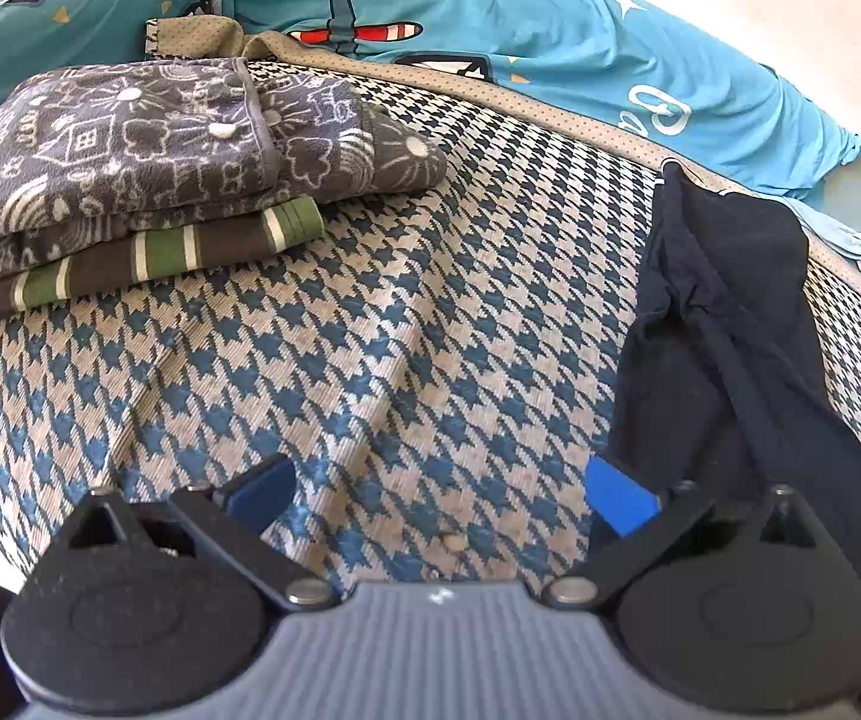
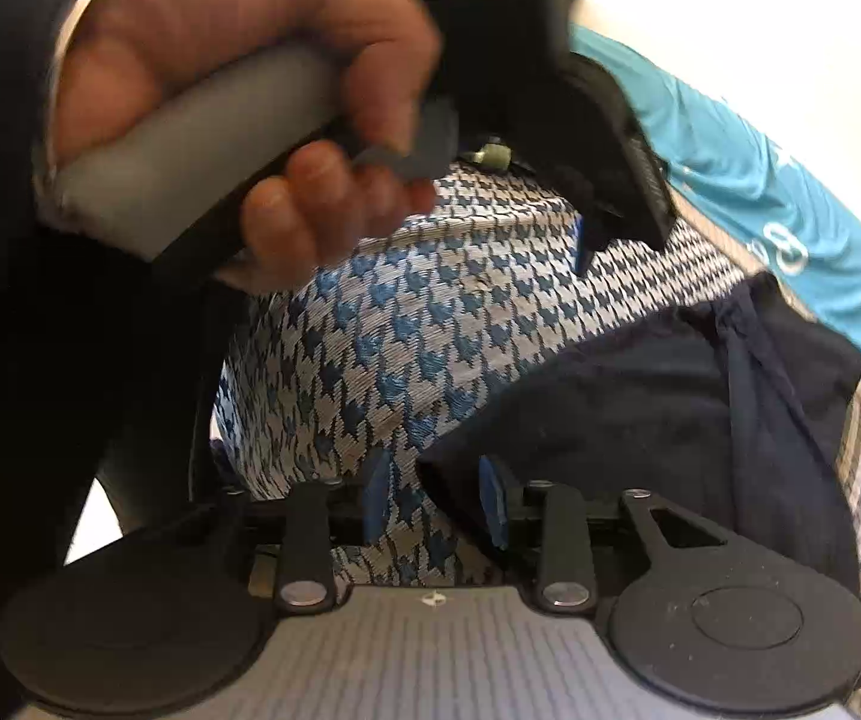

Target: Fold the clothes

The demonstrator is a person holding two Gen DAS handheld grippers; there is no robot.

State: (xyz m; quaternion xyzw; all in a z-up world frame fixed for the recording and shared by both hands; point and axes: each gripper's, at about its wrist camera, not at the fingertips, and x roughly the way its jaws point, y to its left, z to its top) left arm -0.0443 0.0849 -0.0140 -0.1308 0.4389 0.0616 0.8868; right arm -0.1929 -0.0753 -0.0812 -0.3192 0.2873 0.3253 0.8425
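Here we list a houndstooth-patterned surface [image 1: 406, 324] in blue and beige. On its far left we find a stack of folded clothes: a grey patterned fleece garment [image 1: 148, 150] lying on a green-and-brown striped garment [image 1: 142, 264]. Beyond the surface's dotted border lies a turquoise garment [image 1: 490, 18] printed with an aeroplane. At the right edge of the surface lies a crumpled dark navy garment [image 1: 724, 324], unfolded. The left gripper [image 1: 439, 498] hangs over bare surface, its jaws spread wide and empty; its right finger is just beside the navy garment. The right gripper [image 2: 435, 501] has its jaws partly apart, with a corner of the navy garment at its right pad [image 2: 492, 501]; we cannot tell if the pad presses it. A hand [image 2: 238, 90] grips the left gripper's handle.
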